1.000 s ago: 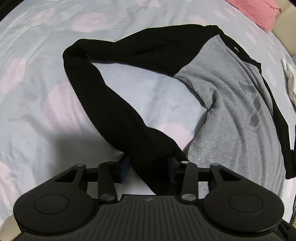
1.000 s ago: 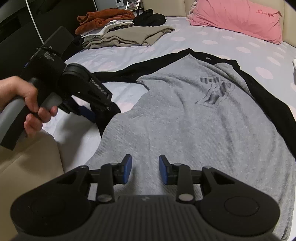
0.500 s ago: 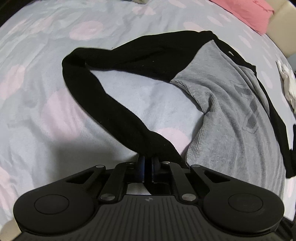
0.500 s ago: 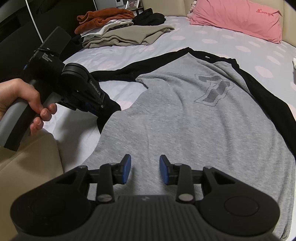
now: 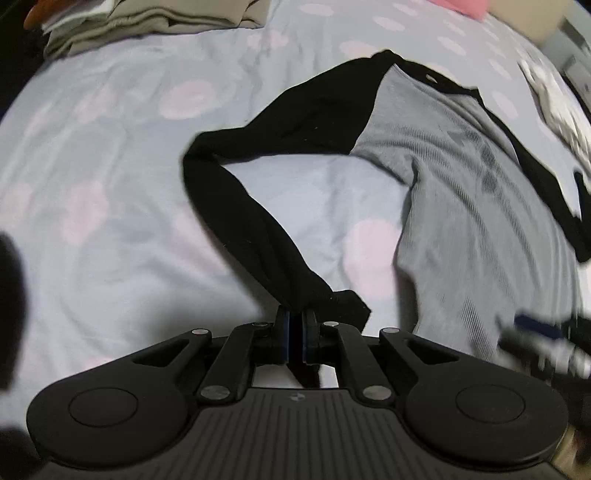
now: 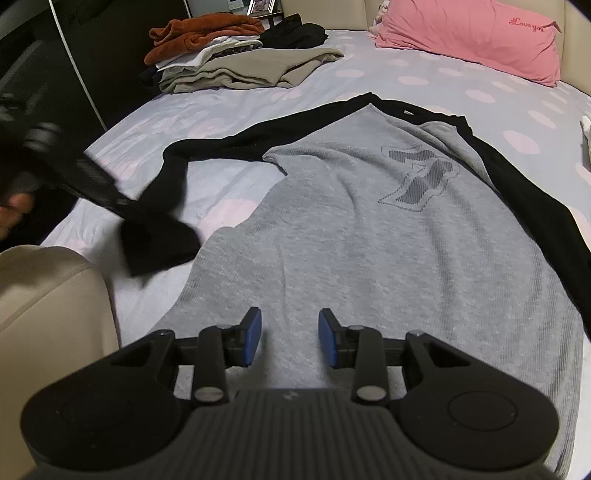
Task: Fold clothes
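A grey long-sleeved shirt [image 6: 351,229] with black sleeves and a number print lies flat on the dotted bedsheet [image 6: 424,70]. My left gripper [image 5: 294,317] is shut on the cuff of the shirt's left black sleeve [image 5: 258,229] and holds it up off the sheet. In the right wrist view the same gripper [image 6: 136,218] is a dark blur in a hand at the left, with the sleeve [image 6: 173,184] hanging from it. My right gripper [image 6: 290,328] hovers open just over the grey hem, nothing between its blue pads [image 6: 253,336].
A pile of folded clothes [image 6: 240,62] sits at the far left of the bed and a pink pillow [image 6: 469,33] at the head. A beige padded bed edge [image 6: 48,314] is near left. A white cloth [image 6: 587,136] lies at the right edge.
The left gripper closed on the black cuff, then rose with it, so the sleeve now hangs pulled up off the sheet. The right gripper has stayed put.
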`<state>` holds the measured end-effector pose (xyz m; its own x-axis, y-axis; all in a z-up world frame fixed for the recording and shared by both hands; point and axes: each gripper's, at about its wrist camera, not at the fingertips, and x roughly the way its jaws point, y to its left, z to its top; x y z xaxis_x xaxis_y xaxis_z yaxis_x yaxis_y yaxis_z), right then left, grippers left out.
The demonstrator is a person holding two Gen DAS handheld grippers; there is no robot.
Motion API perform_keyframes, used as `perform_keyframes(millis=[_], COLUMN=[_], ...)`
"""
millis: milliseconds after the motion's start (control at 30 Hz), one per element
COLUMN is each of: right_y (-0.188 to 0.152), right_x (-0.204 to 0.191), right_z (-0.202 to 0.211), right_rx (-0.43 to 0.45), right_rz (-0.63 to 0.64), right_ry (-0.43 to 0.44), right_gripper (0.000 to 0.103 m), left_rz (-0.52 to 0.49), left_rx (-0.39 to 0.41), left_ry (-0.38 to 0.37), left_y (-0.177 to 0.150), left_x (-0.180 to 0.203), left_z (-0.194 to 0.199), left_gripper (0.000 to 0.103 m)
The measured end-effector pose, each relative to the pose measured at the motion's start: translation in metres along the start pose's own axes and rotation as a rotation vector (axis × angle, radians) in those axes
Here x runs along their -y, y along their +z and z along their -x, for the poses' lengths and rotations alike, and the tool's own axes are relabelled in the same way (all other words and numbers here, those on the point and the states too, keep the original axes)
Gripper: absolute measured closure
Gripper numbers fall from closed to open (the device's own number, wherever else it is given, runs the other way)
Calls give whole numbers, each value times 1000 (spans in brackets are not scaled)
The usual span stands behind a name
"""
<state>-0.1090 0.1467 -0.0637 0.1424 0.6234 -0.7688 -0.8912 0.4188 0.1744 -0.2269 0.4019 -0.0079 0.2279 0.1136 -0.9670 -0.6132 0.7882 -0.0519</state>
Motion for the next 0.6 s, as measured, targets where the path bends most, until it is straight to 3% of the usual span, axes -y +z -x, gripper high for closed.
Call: perform_keyframes(millis=[267, 433, 533, 600], right_y=[5, 6, 5, 4], right_x=[-15, -31, -39, -42], right_z=[-5, -7, -8, -7], right_rx=[-5, -4, -6, -8], right_rz=[17, 48, 53, 51], right_ry=[5, 14, 13, 11], right_gripper=[66, 66, 66, 65], left_rz=[-50, -46, -52, -65], left_rx=[-16, -66, -98, -65], left_ry=[168, 228, 228, 249], left_y=[-8, -20, -28, -34], left_x=[-69, -103, -108, -103], left_z=[51, 54, 49, 49], left_gripper=[99, 96, 77, 38])
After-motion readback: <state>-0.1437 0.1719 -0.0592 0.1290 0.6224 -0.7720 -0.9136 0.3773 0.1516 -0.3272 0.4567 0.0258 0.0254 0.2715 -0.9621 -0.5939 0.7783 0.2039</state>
